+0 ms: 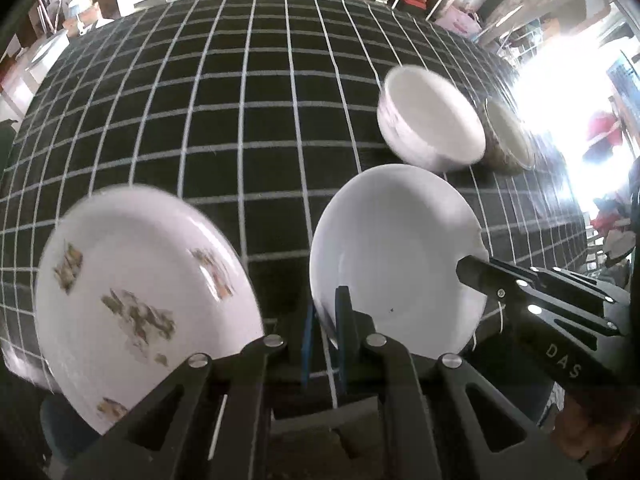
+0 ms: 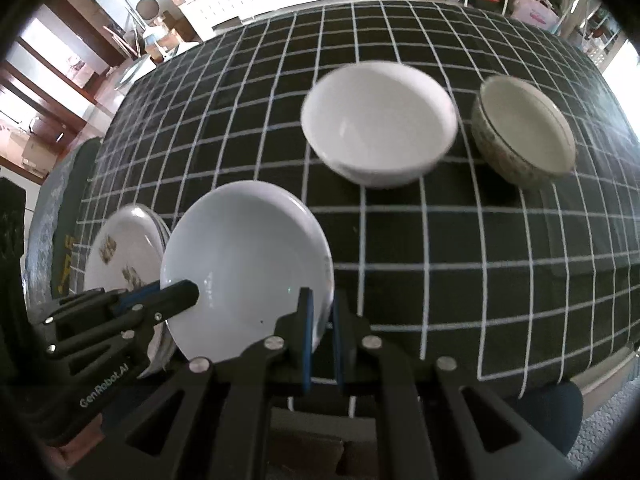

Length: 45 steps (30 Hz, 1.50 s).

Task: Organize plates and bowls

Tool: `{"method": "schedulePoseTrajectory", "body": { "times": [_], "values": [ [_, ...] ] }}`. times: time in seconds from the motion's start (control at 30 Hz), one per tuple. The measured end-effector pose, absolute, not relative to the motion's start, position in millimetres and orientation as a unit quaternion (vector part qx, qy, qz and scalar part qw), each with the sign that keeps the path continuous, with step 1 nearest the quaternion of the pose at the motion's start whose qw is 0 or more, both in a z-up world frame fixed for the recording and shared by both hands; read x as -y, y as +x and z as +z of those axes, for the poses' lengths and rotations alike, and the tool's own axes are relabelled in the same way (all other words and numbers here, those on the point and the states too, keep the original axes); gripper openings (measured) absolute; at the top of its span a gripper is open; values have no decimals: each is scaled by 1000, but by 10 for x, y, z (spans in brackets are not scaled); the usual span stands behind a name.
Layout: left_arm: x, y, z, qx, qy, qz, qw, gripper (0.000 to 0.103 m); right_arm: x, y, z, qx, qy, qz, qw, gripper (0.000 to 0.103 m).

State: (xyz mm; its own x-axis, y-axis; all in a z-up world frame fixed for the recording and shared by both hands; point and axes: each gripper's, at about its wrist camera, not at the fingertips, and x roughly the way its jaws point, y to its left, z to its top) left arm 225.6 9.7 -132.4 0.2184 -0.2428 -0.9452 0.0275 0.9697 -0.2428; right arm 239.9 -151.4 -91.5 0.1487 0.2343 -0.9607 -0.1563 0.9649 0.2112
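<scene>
Black grid-checked tablecloth, cluttered room behind. Two plates and two bowls are seen, all empty. Patterned plate lies left of the fingers. Plain white plate is clamped on opposite rims by left gripper and right gripper. White bowl and patterned bowl sit beyond the fingers, rightward.

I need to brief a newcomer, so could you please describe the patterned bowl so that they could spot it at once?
Start from the black tablecloth with the white grid. Two bowls stand side by side at its far right; the patterned bowl is the right-hand one. Unlike the plain white bowl beside it, its outer wall is speckled and its rim carries a dark line.
</scene>
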Motion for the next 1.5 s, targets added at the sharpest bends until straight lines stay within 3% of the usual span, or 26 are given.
{"method": "schedulePoseTrajectory", "body": {
  "times": [0.97, 1.5],
  "values": [
    [-15, 2123, -1326, -608, -50, -86, 788, 8, 1762, 2245, -890, -617, 21, 121, 778, 12],
    [35, 2394, -677, -566, -14, -98, 818, 8, 2144, 2658, -604, -588, 41, 107, 801, 12]
  ]
}}
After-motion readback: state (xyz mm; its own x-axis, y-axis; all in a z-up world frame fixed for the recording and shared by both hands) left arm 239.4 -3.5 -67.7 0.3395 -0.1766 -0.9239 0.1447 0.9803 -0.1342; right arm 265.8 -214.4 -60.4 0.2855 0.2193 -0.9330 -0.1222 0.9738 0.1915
